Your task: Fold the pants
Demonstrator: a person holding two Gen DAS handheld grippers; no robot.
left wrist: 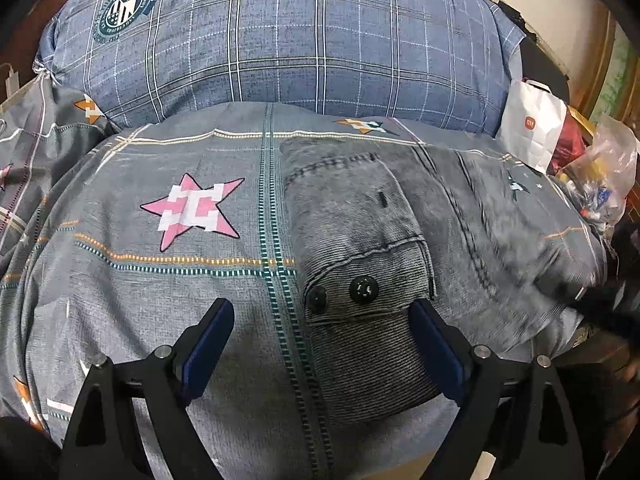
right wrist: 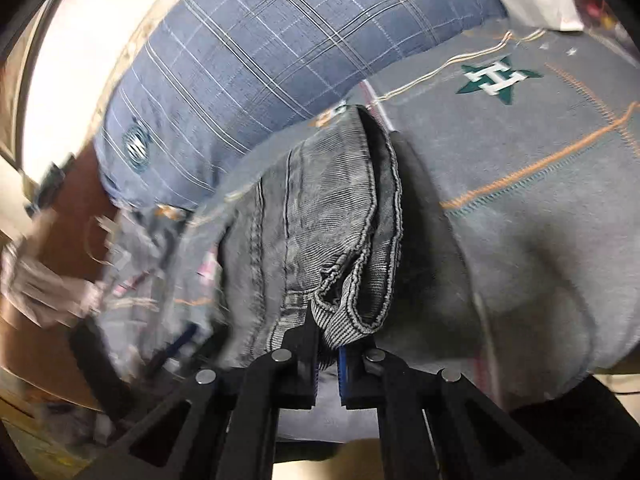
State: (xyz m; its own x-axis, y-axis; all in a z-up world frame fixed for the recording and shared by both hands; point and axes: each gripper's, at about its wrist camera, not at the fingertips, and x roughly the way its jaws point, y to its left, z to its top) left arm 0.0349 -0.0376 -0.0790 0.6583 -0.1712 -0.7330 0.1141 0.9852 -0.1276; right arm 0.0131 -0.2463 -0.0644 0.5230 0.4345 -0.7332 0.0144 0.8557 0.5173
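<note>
Grey corduroy pants (left wrist: pixel 372 248) lie on the grey patterned bed cover (left wrist: pixel 160 288), waist end with two black buttons near me. My left gripper (left wrist: pixel 320 312) is open just above the waist end, its fingers on either side of the buttons, holding nothing. In the right wrist view my right gripper (right wrist: pixel 328 344) is shut on a bunched hem of the pants (right wrist: pixel 332 220) and holds that end lifted off the cover (right wrist: pixel 540 208). The right part of the pants is blurred in the left wrist view.
A big blue plaid pillow (left wrist: pixel 288 40) lies behind the pants; it also shows in the right wrist view (right wrist: pixel 260 60). A white paper bag (left wrist: pixel 532 124) and a clear plastic bag (left wrist: pixel 604 184) sit at the bed's right edge.
</note>
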